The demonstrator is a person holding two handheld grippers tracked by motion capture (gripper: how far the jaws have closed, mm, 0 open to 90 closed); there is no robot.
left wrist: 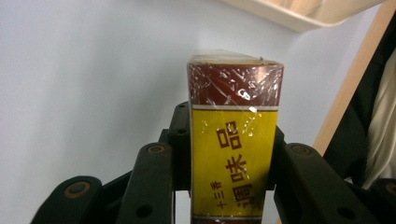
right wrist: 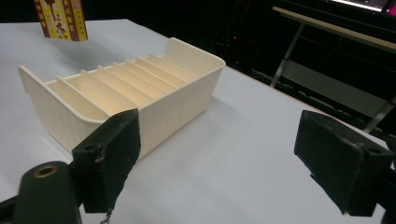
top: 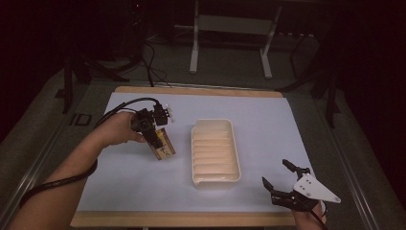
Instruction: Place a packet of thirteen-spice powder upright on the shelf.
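Observation:
A yellow and dark red box (top: 162, 145) wrapped in clear film hangs above the white mat, left of the cream tray (top: 233, 143). My left gripper (top: 155, 136) is shut on it; in the left gripper view both black jaws press the box (left wrist: 233, 154) on its narrow sides. The cream tray (right wrist: 187, 56) has several thin dividers across it. In the right gripper view the box (right wrist: 60, 18) shows beyond the tray, off the table. My right gripper (top: 277, 177) stands open near the front right corner of the mat, its jaws (right wrist: 219, 163) wide apart with nothing between them.
A white mat (top: 268, 120) covers a wooden board (top: 191, 219) whose edge shows at front and back. Dark floor, cables and white table legs (top: 194, 48) lie behind. A black cable (top: 62, 181) trails from the left hand.

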